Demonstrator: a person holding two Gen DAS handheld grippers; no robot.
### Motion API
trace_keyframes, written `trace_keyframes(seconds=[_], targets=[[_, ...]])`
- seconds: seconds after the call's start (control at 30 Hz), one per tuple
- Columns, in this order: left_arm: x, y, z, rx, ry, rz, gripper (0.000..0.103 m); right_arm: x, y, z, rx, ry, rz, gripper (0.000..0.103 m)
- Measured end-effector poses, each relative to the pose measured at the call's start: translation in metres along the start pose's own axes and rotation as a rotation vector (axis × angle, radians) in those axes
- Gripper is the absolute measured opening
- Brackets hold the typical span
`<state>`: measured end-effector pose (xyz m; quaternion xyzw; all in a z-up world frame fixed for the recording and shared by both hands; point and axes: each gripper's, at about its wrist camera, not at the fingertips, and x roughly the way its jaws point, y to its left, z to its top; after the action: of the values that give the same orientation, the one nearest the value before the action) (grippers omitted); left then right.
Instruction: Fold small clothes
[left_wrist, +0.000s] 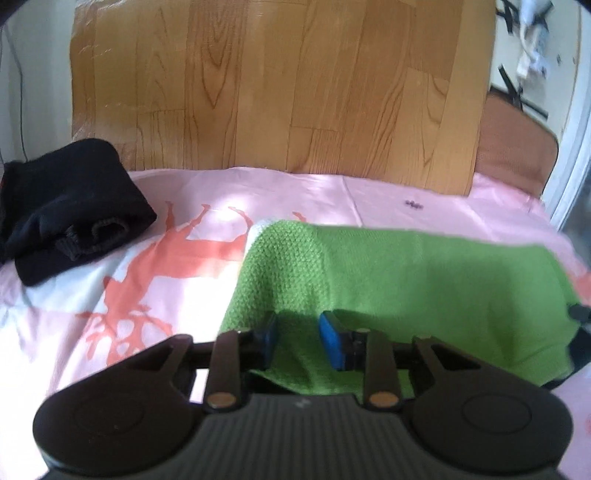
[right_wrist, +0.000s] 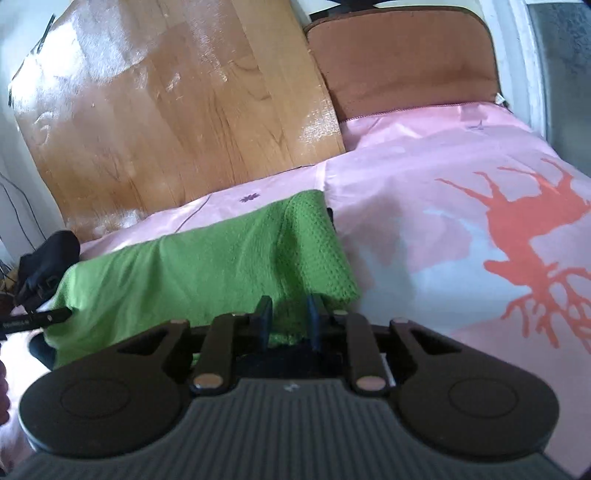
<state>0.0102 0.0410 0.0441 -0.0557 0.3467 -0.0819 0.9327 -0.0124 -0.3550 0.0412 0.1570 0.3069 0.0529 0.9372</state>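
Observation:
A green knitted garment (left_wrist: 406, 273) lies folded over on the pink bed sheet (left_wrist: 369, 195), its nubby edge raised at the far side. My left gripper (left_wrist: 301, 339) hovers over the garment's near left edge. Its blue pads (left_wrist: 332, 339) stand apart, green fabric shows in the gap, and neither pad presses on it. In the right wrist view the same green garment (right_wrist: 184, 266) stretches to the left. My right gripper (right_wrist: 289, 321) sits at its near right corner, jaws apart, with cloth below the gap. The left gripper's finger (right_wrist: 37, 317) pokes in at the left edge.
A bundled black garment (left_wrist: 70, 206) rests at the sheet's far left, also visible as the black garment (right_wrist: 48, 258). A wood-grain board (left_wrist: 277, 92) leans upright behind the bed, beside a brown padded headboard (right_wrist: 406, 62). An orange tree print (right_wrist: 535, 236) marks the sheet to the right.

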Motion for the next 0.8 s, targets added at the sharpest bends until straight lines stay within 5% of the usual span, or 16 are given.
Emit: trace_keyframes(seconds=[0.13, 0.27, 0.43, 0.47, 0.57, 0.8], targets=[[-0.009, -0.009, 0.016, -0.052, -0.06, -0.095, 0.029, -0.001, 0.01, 0.012, 0.041, -0.034, 0.043, 0.03], [0.016, -0.038, 0.035, 0.018, -0.071, -0.123, 0.029, 0.03, 0.051, 0.028, 0.016, -0.009, 0.15, 0.03], [0.069, -0.038, 0.037, 0.061, -0.009, -0.036, 0.023, 0.09, 0.094, 0.032, 0.005, 0.119, 0.273, 0.03], [0.069, -0.035, 0.035, 0.066, -0.034, -0.042, 0.021, 0.099, 0.094, 0.03, -0.002, 0.143, 0.258, 0.028], [0.066, -0.035, 0.029, 0.092, -0.055, -0.045, 0.02, 0.107, 0.07, 0.029, 0.011, 0.139, 0.206, 0.0], [0.064, -0.046, 0.015, 0.181, -0.133, -0.013, 0.02, 0.062, 0.001, 0.024, 0.194, 0.049, 0.178, 0.0]])
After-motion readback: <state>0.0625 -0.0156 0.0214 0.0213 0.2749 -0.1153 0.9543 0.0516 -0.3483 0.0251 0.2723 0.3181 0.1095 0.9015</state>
